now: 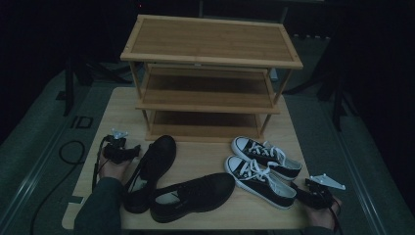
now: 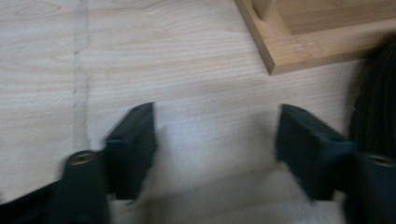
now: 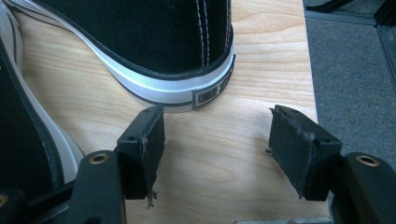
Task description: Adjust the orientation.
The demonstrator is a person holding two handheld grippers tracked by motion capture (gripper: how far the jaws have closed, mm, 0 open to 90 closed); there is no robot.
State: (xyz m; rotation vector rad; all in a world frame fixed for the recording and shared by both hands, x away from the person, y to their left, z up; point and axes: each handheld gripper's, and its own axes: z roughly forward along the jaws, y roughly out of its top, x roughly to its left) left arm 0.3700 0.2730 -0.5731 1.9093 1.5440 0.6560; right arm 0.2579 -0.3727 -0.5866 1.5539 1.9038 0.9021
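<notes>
Sneaker (image 3: 159, 51) heel just ahead of open right tool (image 3: 217, 149), untouched.

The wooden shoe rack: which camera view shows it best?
The high view shows it best: the whole wooden shoe rack stands at the table's far side, with all three shelves in sight. The left gripper view shows one bottom corner of it. In the right gripper view I cannot find it.
</notes>
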